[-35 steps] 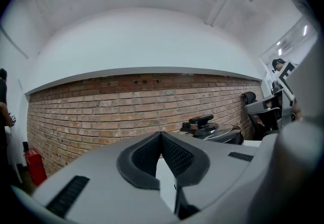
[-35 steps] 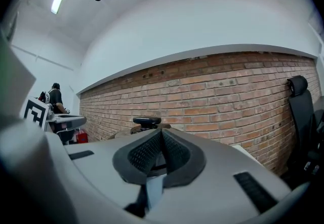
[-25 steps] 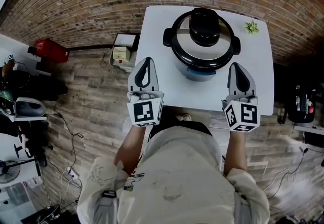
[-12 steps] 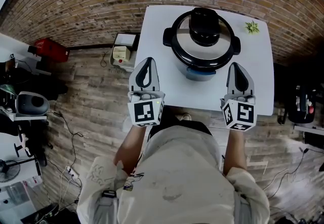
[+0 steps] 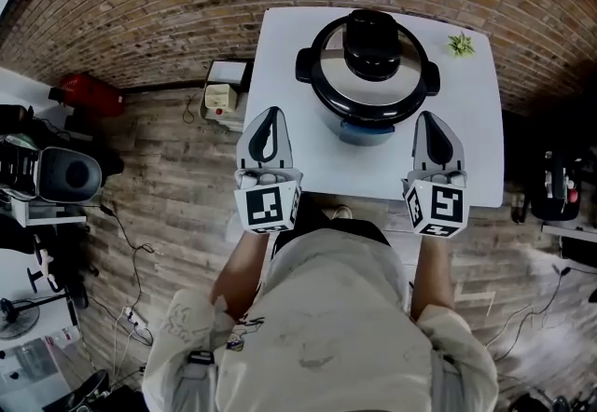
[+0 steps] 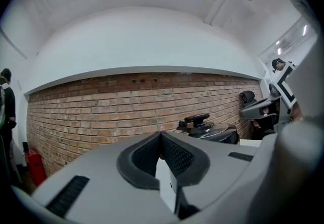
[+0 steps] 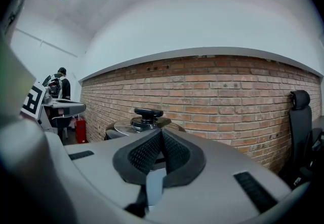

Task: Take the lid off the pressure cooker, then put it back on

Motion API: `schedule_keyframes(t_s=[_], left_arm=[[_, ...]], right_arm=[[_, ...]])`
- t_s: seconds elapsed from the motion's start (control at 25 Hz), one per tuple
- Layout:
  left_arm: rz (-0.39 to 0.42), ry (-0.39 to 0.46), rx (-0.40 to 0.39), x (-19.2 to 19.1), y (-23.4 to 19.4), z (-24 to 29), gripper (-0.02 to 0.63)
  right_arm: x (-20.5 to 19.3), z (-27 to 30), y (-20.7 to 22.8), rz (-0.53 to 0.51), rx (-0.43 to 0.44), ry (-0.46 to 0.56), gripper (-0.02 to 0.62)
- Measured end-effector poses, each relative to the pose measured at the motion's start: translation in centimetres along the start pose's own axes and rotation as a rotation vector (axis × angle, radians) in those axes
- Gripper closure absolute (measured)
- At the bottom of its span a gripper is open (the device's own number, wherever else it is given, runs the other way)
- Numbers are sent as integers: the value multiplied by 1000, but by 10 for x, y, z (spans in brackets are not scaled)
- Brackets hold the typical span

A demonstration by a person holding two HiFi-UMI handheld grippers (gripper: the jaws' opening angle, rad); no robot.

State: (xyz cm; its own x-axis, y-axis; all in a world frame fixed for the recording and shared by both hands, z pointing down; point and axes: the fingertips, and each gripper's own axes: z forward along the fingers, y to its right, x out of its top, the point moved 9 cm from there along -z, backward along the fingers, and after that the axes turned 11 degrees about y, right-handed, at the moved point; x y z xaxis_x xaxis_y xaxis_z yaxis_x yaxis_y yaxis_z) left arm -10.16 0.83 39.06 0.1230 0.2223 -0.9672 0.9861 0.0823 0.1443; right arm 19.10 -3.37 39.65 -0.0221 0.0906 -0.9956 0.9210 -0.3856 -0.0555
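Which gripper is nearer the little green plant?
The right gripper: the plant sits at the far right corner of the table, on its side of the cooker; the left gripper is across the cooker.

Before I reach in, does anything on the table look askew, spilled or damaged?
Nothing stands out. The pressure cooker stands upright on the white table with its lid seated level; the small green plant sits near the far right corner. No spill shows.

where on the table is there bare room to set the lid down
Widest: the front strip of the table between the pressure cooker and the near edge. Narrower strips: left of the cooker and right of it, in front of the small plant. The cooker fills the back centre.
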Motion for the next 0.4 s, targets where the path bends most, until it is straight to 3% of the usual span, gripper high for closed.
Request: schedule_keyframes(t_s=[0.4], left_arm=[[0, -7, -2, -2, 1, 1, 591]], right_arm=[[-3, -2, 5, 3, -15, -9, 580]])
